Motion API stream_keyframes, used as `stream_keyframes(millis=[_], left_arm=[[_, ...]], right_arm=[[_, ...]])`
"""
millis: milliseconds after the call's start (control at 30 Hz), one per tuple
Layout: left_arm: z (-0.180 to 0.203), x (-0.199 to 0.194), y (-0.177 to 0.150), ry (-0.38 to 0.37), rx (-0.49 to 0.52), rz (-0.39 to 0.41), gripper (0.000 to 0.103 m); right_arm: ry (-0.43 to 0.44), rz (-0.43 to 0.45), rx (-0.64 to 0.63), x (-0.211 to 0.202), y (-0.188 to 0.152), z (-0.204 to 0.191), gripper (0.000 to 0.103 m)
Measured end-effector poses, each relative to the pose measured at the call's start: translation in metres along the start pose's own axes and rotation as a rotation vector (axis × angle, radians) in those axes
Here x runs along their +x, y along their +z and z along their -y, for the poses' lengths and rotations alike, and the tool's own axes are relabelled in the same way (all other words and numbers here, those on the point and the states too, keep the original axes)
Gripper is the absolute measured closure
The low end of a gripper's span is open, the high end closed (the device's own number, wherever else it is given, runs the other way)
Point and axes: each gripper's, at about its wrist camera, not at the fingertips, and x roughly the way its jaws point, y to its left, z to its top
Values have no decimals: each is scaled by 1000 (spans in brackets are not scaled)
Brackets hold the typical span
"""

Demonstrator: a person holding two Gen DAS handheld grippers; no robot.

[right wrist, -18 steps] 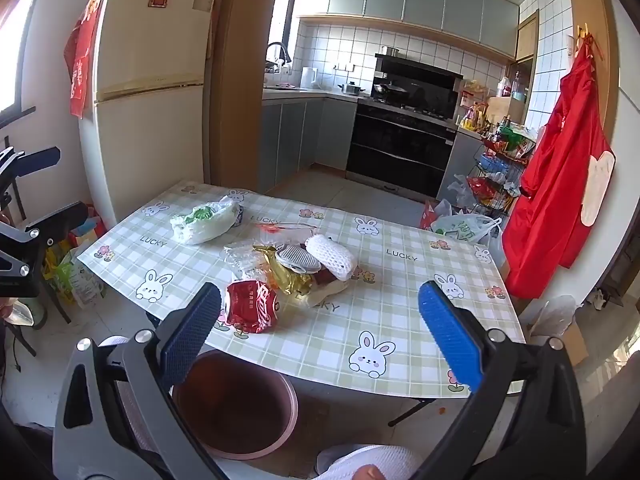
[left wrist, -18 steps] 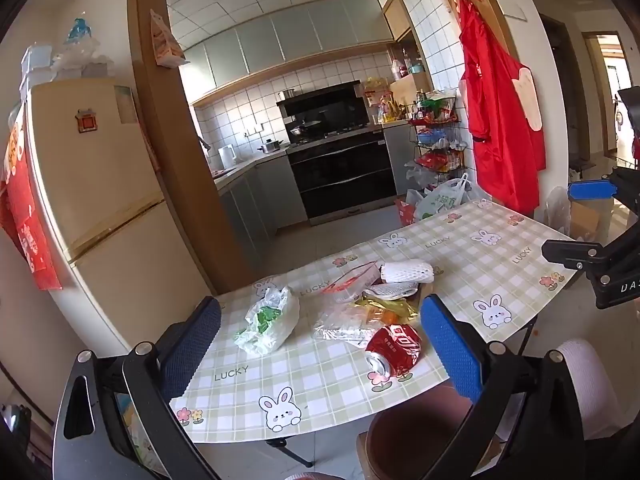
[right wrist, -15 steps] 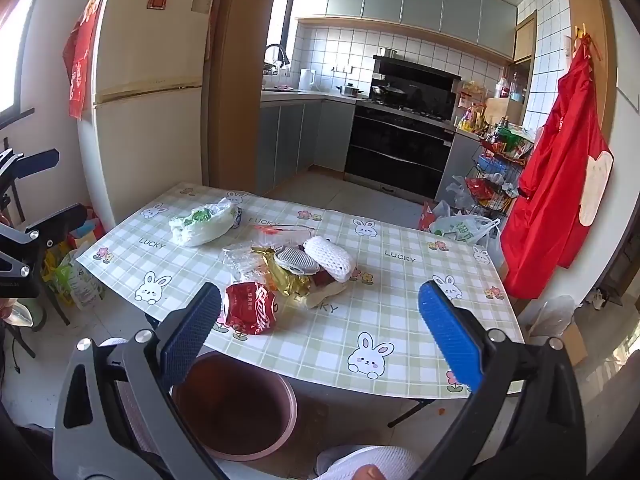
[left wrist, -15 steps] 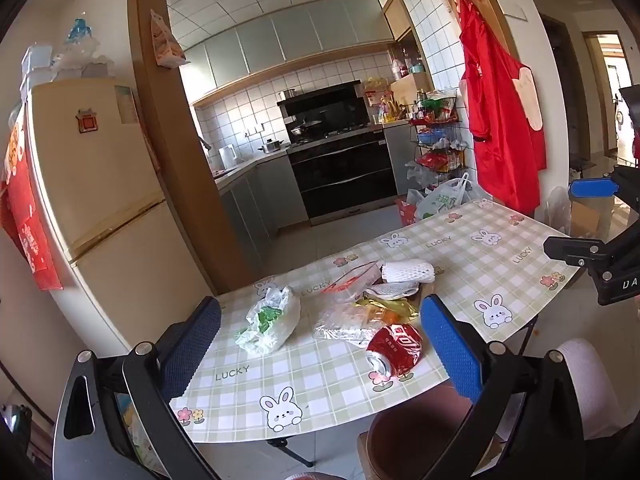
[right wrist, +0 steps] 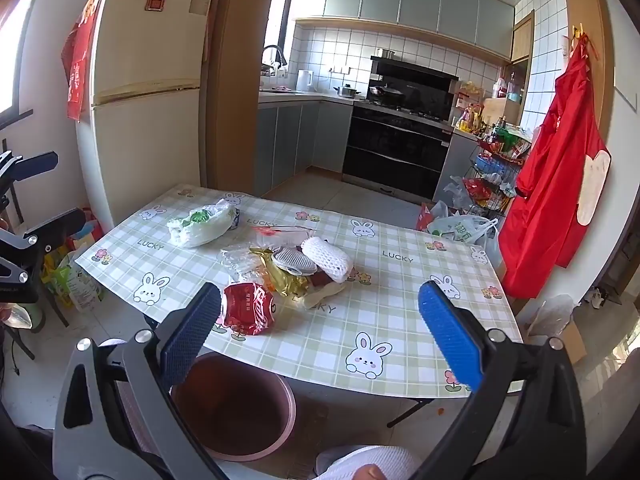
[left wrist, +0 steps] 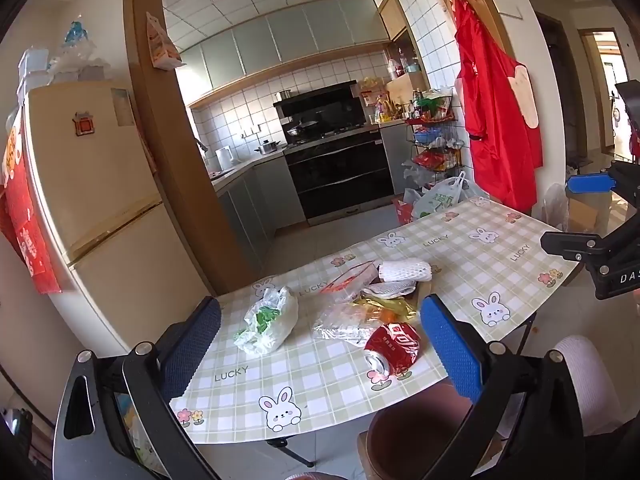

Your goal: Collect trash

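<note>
left claw (left wrist: 320, 356): released, spread wide, nothing between the pads, above the near edge of the desk
right claw (right wrist: 320, 332): released, spread wide, nothing between the pads, above the near edge of the desk
desk (right wrist: 400, 292): green check cloth with rabbits and "LUCKY" print
red can (right wrist: 249, 309): crushed, on its side near the front edge of the desk, just beside the left pad in the right view
wrapper pile (right wrist: 280, 268): gold foil and clear plastic in the middle of the desk, touching the can
white foam net (right wrist: 327, 259): on the far side of the pile, beside a grey mesh piece
clear packet, red print (left wrist: 352, 278): behind the pile
white bag, green inside (right wrist: 202, 224): on the desk's left part, apart from the pile
bin (right wrist: 236, 404): brown-pink round bucket on the floor below the front edge of the desk, under the can
background: fridge (right wrist: 148, 92), oven (right wrist: 396, 148), red apron (right wrist: 556, 184) on the wall
</note>
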Motion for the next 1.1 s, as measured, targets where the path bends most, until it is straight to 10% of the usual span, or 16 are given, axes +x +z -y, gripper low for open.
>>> stream_keyframes(millis=[1100], left_arm=[[10, -3, -1, -1, 3, 2, 5]], right_arm=[[-11, -3, 3, -2, -3, 6, 6]])
